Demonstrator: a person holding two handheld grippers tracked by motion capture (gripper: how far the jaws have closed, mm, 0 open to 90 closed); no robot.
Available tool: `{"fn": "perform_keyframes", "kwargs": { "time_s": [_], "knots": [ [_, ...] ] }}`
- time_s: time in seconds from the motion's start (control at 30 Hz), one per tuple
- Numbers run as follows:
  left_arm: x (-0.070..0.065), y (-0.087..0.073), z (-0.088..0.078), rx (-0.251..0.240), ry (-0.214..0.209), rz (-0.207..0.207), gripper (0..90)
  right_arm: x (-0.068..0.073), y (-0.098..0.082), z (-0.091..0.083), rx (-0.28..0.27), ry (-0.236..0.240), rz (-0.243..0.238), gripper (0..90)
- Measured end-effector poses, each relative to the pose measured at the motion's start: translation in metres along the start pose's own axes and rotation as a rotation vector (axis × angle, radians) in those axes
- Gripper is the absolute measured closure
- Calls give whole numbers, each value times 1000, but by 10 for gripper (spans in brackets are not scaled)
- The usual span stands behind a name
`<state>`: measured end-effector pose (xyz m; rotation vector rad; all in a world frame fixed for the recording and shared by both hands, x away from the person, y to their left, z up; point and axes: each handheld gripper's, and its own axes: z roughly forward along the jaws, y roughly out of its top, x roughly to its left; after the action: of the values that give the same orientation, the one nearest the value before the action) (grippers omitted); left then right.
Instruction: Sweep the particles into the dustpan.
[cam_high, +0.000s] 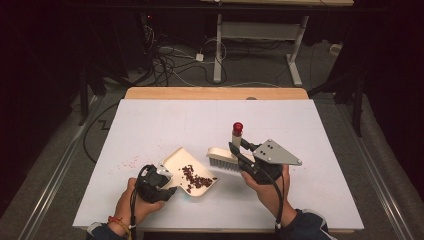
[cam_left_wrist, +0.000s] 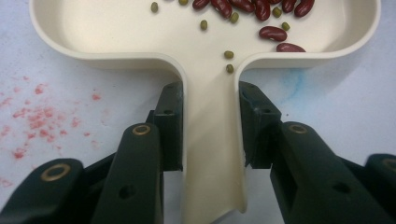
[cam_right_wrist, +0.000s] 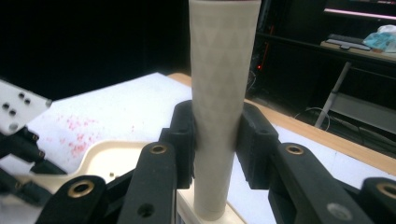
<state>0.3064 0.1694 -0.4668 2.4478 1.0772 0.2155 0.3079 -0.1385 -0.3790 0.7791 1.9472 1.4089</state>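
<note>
A cream dustpan (cam_high: 176, 161) lies on the white table, left of centre, with dark red beans (cam_high: 195, 176) piled near its front lip. My left gripper (cam_high: 165, 177) is shut on the dustpan's handle (cam_left_wrist: 210, 140); the black pads (cam_left_wrist: 170, 121) press both sides of it. Red beans (cam_left_wrist: 273, 32) and small green ones lie scattered in the pan (cam_left_wrist: 121, 28). A brush (cam_high: 224, 159) with grey bristles hovers just right of the pan. Its cream handle (cam_right_wrist: 219, 84) stands upright and is topped by a red cap (cam_high: 237, 127). My right gripper (cam_high: 239, 152) is shut on that handle.
Red smears (cam_high: 127, 162) stain the white table cover left of the dustpan. The table's wooden far edge (cam_high: 215, 93) borders a dark floor with cables and desk legs. The dustpan's corner (cam_right_wrist: 112, 161) lies low and left of the brush handle.
</note>
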Motion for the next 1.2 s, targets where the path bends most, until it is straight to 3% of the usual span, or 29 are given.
{"fn": "perform_keyframes", "kwargs": {
  "time_s": [0.3,0.63,0.73,0.9,1.07,1.2],
  "knots": [
    [0,1,0,2,13,-1,636,6,-9,3,80,54,-43,701],
    [-1,2,2,-2,22,-5,636,43,-4,3,66,137,-107,700],
    [-1,2,2,-4,22,-7,636,48,-3,4,61,152,-117,701],
    [-1,2,2,-6,22,-7,636,43,1,2,36,158,-91,700],
    [-1,3,3,-6,20,-9,636,34,8,6,5,124,-70,700],
    [-1,4,3,-5,20,-9,636,25,9,21,-5,83,-52,700]
  ]
}}
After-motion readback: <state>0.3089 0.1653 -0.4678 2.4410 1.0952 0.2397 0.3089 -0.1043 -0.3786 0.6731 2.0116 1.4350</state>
